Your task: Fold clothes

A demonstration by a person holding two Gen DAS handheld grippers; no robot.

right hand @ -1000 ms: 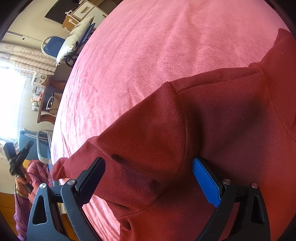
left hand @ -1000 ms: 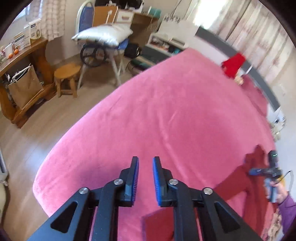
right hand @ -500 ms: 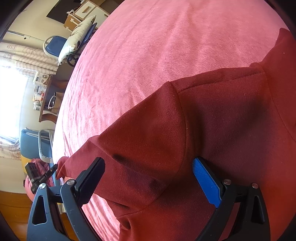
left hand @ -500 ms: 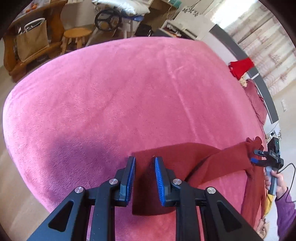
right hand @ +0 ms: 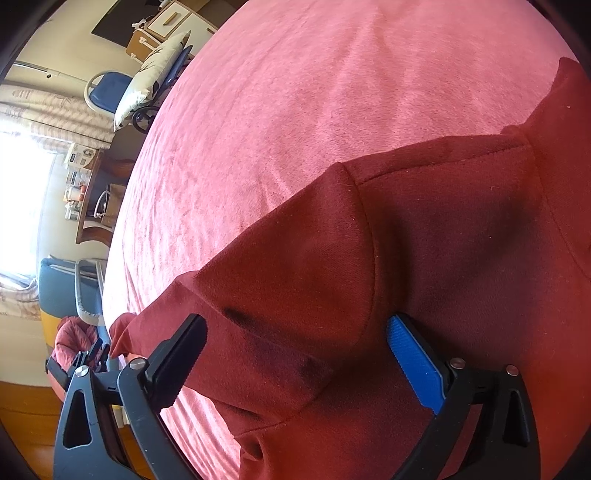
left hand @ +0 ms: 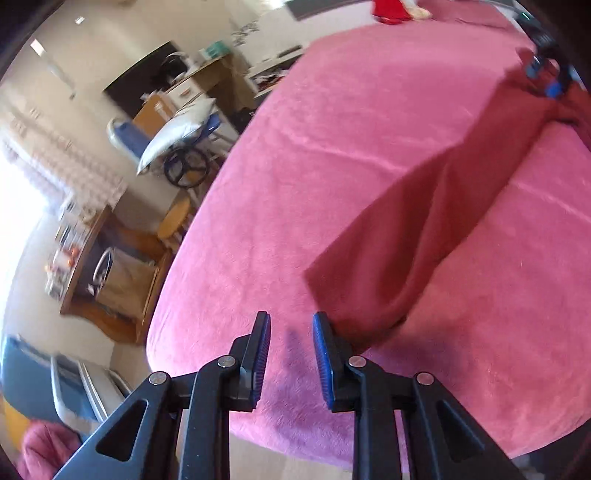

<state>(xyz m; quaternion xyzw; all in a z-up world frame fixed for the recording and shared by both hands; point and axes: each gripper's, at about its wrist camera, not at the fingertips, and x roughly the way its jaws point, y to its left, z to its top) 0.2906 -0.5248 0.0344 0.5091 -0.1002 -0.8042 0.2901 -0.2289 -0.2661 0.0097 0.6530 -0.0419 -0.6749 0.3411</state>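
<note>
A dark red sweatshirt [right hand: 424, 240] lies on the pink bed cover [right hand: 295, 92]. Its long sleeve [left hand: 424, 229] stretches across the cover in the left wrist view, with the cuff end near my left gripper. My left gripper [left hand: 291, 350] is open and empty, just left of the cuff and low over the cover. My right gripper [right hand: 295, 358] is wide open, its jaws on either side of the sweatshirt's shoulder, gripping nothing. It also shows far off in the left wrist view [left hand: 546, 79]. My left gripper shows small in the right wrist view [right hand: 92, 360] by the sleeve end.
The bed's edge [left hand: 177, 295] drops to a wooden floor on the left. Beyond stand a chair with a white pillow [left hand: 173, 136], a round stool [left hand: 177, 216] and a wooden shelf [left hand: 92, 266]. A red cloth [left hand: 391, 9] lies at the bed's far end.
My left gripper has swung down to the sleeve's cuff end, and its jaws have opened a little wider. My right gripper has stayed open over the shoulder.
</note>
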